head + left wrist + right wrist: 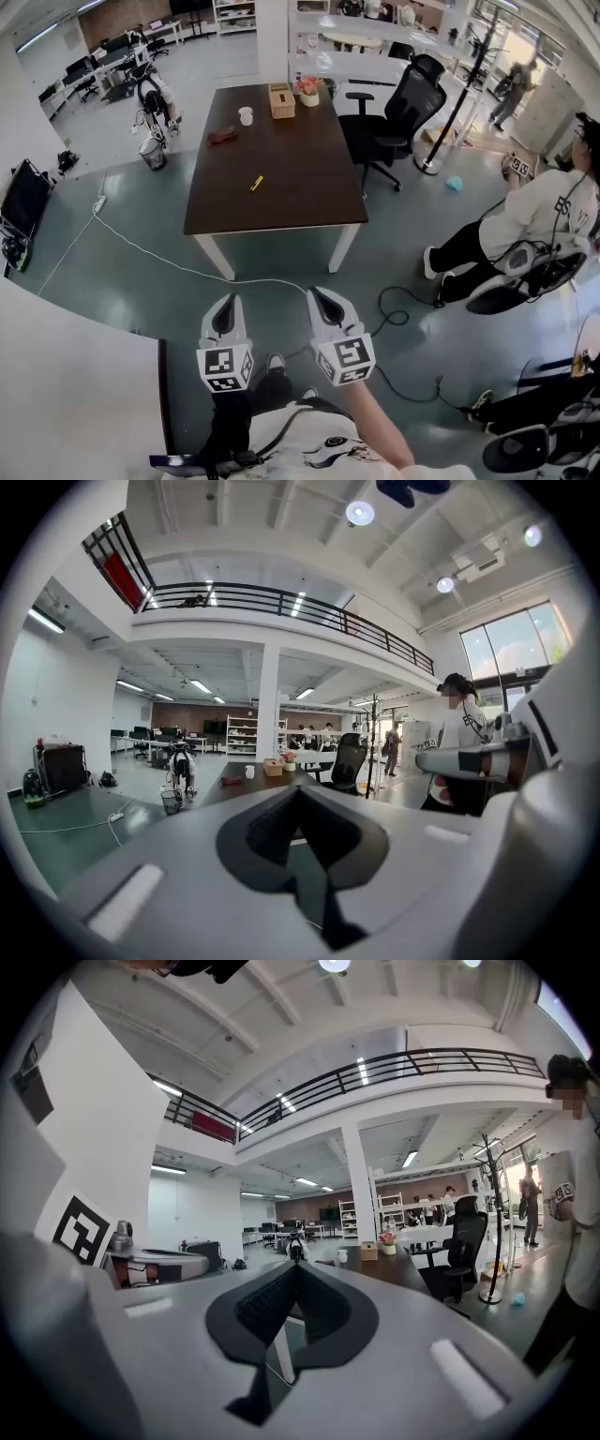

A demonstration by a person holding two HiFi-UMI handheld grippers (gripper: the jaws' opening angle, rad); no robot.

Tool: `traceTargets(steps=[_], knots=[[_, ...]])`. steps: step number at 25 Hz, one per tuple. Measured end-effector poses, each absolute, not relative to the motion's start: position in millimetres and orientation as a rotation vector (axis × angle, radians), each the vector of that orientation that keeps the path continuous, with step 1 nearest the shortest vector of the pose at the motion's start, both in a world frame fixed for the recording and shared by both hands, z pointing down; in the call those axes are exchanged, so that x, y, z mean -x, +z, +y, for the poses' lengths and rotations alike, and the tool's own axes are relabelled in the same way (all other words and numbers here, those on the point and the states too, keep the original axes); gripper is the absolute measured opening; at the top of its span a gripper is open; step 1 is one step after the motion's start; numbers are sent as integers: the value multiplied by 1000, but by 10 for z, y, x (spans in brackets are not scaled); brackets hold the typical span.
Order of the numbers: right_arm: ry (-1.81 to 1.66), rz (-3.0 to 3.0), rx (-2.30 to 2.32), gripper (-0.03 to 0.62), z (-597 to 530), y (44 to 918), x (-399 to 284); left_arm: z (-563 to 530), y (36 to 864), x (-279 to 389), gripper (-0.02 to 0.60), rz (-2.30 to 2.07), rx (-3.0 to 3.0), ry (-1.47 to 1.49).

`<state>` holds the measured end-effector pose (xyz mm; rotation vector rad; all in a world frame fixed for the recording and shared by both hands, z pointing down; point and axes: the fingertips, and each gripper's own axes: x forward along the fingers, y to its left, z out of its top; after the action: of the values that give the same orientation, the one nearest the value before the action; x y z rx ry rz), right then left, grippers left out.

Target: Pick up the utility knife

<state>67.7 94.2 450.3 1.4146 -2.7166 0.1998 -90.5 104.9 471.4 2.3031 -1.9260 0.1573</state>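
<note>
A small yellow utility knife (256, 184) lies near the middle of a dark brown table (300, 202) with white legs, well ahead of me in the head view. My left gripper (226, 307) and right gripper (319, 298) hang side by side over the grey floor, short of the table's near edge. Both are shut, jaws tip to tip, with nothing held. In the left gripper view the left gripper (298, 794) points at the far table (246, 782). From the right gripper view the right gripper (294, 1271) also faces the table (389, 1269). The knife is too small to make out in either gripper view.
On the table's far end sit a white cup (246, 115), a wooden tissue box (281, 99), a flower pot (309, 94) and a dark reddish object (222, 136). A black office chair (398, 108) stands at its right. A white cable (150, 253) crosses the floor. A seated person (525, 230) is at right.
</note>
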Motion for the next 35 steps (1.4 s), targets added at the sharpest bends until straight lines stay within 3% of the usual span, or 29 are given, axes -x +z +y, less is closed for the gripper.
traceTargets(steps=[18,35], knots=[[203,-2595,-1568,2,-123,4461,-299,-118,4810,1242,-3,-1690,-2421,162],[304,-2601,-1443,2,-1061,4739,-209,-931,5010,1342,-3,-1684,-2359,186]])
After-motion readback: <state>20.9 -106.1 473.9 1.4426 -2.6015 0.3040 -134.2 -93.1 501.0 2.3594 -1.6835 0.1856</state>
